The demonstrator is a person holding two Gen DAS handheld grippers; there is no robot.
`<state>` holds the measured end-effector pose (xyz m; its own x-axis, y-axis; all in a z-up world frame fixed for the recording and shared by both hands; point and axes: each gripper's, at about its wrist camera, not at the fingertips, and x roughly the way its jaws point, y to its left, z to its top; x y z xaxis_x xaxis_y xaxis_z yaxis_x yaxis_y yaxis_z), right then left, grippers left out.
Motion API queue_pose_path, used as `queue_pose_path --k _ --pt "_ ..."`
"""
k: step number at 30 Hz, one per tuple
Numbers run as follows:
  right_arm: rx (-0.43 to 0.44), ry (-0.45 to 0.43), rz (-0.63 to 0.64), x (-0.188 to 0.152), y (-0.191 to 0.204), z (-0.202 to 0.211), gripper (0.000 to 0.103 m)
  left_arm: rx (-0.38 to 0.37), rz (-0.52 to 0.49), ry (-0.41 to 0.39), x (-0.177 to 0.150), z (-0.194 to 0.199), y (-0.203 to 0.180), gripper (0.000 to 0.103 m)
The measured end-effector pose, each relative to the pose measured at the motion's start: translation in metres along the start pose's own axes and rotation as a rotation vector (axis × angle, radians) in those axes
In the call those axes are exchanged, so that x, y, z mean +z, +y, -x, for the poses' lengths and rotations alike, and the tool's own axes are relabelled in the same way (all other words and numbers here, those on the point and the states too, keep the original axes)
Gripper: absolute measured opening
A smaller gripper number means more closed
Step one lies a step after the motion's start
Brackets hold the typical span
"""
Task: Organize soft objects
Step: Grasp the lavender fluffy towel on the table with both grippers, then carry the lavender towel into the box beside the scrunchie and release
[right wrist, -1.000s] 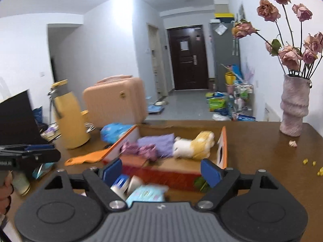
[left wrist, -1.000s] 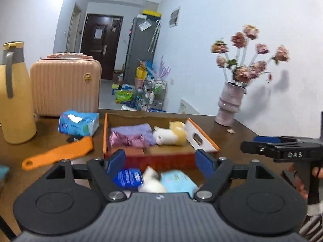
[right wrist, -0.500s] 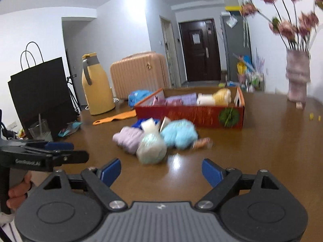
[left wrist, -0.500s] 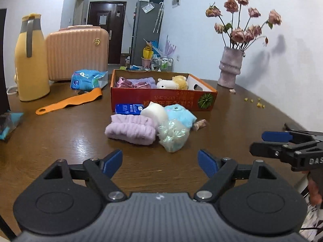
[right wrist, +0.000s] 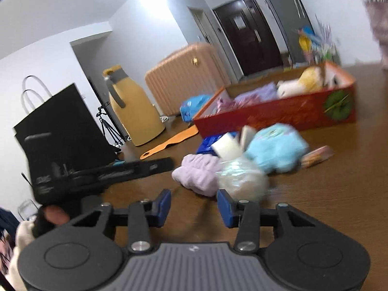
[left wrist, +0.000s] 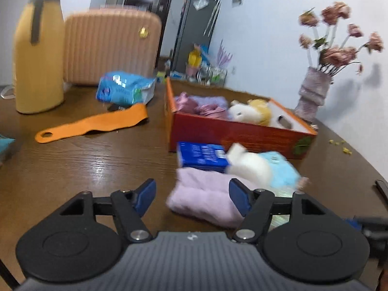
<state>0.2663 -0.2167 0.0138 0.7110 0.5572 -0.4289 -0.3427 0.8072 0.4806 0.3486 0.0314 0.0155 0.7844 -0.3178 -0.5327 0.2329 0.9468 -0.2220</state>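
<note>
Both sets of jaws have just been closing, and nothing sits between either pair! On the left gripper [left wrist: 192,195] they stand fairly wide and grip nothing; on the right gripper [right wrist: 194,208] they are narrower, a modest gap, also bare. Now the pile: lilac towel roll [left wrist: 206,198], white sponge [left wrist: 247,167], blue fluffy cloth [left wrist: 278,169], blue packet [left wrist: 202,156] and a wrapped pale bundle [right wrist: 240,179], all loose on the table [left wrist: 84,160] just in front of the red box [left wrist: 242,135]. That box already holds purple cloths [left wrist: 206,104] and a plush toy [left wrist: 249,112].

Here's the key relation: the towel roll lies ahead and to the right of the left gripper's gap, its long axis running across the view, its near end tucked behind the right finger [left wrist: 238,200]. From the right wrist camera the wrapped bundle lies just ahead, off to the right of the gap. I'd judge the left gripper nearer the roll, needing a shift rightward.
</note>
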Motion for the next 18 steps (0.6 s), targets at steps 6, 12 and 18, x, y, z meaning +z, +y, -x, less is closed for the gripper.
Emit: queue_pose_path --k 6,12,18 --pt "-0.117 -0.032 -0.159 0.002 -0.005 -0.063 0.050 -0.191 0.156 0.100 0.001 -0.037 0.038 0.049" --pt "-0.120 -0.005 -0.201 0.003 -0.014 -0.084 0.038 -0.217 0.195 0.087 -0.012 -0.017 0.037 0.022" --pt "-0.048 0.047 -0.082 -0.004 -0.001 -0.035 0.033 -0.238 0.263 0.091 -0.048 0.047 0.011 0.021"
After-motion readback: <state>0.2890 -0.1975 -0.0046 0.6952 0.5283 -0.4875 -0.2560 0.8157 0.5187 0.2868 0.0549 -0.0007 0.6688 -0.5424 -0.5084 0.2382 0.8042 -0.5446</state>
